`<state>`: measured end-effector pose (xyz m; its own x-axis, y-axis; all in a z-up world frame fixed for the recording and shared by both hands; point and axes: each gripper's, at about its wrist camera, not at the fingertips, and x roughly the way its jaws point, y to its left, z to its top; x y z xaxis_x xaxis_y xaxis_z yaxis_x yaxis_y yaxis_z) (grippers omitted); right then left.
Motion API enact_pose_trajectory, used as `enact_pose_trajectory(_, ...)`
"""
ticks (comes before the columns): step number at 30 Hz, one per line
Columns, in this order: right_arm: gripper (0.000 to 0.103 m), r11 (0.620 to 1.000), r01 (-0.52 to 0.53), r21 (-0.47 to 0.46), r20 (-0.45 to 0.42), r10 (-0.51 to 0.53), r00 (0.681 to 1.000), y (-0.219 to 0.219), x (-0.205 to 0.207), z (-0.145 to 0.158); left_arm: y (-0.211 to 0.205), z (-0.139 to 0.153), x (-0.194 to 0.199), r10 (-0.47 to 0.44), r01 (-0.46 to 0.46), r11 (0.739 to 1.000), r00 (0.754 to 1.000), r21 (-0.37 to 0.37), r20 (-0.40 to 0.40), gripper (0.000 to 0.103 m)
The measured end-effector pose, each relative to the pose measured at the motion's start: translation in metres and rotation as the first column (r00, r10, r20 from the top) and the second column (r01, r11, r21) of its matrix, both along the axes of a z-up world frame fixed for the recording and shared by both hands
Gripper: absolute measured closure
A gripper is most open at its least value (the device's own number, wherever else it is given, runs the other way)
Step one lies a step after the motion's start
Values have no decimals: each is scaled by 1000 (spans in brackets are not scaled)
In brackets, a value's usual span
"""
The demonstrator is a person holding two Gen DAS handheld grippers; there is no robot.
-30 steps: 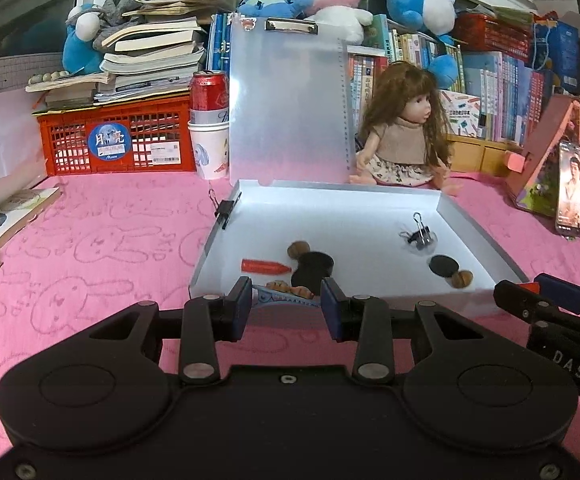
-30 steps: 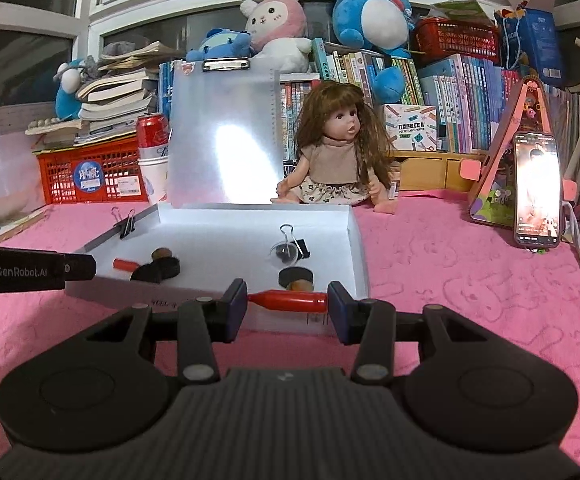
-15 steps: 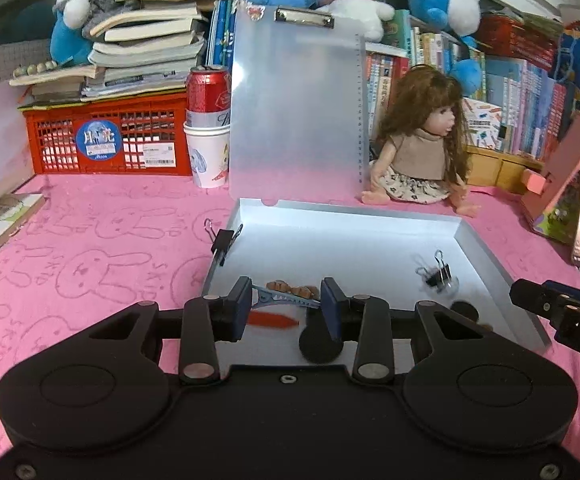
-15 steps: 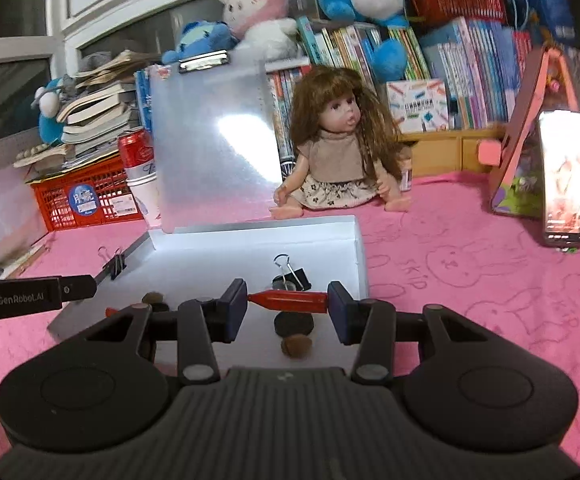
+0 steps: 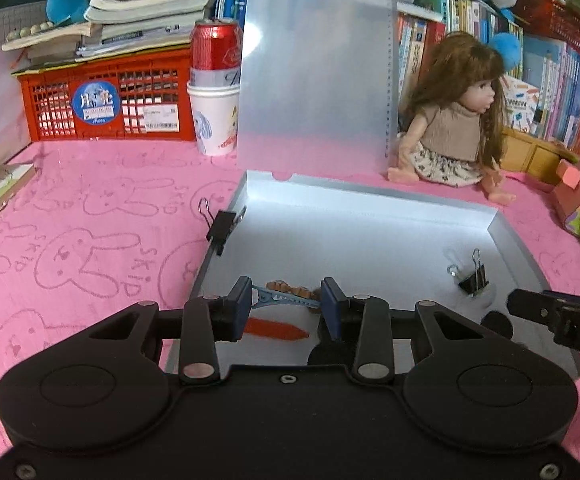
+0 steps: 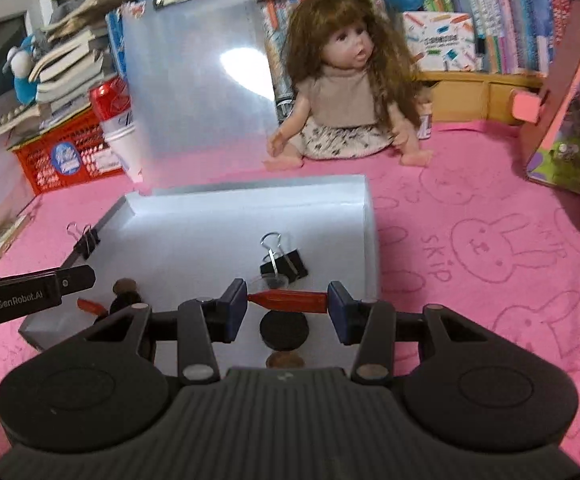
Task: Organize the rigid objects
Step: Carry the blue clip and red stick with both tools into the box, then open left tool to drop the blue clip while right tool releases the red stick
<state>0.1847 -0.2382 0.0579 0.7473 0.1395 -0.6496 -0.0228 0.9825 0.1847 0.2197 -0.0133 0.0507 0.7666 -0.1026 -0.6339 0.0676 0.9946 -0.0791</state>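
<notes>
Red cone (image 6: pixel 288 301) — pinched crosswise in right claw (image 6: pixel 288 305); blue clip (image 5: pixel 286 299) — left claw (image 5: pixel 286 303)

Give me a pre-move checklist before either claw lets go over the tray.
1. Left claw grip: blue hair clip spans pad to pad. Ok.
2. Right claw grip: red pen-like piece clamped end to end. Ok.
3. Both loads over the white tray: ok.
4. Drop spot under the right claw: black disc and brown piece lie directly below. Not ok.
5. Drop spot under the left claw: another red piece lies just below, and the body hides part of the floor. Cannot tell.
6. Binder clip clear of the right claw: apart, farther in. Ok.
</notes>
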Motion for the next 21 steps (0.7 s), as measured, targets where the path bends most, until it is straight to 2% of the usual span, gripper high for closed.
enact_pose_trajectory(11, 53, 1000, -13, -22, -23, 12, 1000, 3, 10, -12, 3, -18, -6, 4, -3, 1000, 999, 2, -43, 67)
enact_pose_trajectory(21, 53, 999, -25, -27, -30, 24, 999, 4, 23, -23, -2, -20, -1, 11, -11, 1000, 1000, 22, -23, 67)
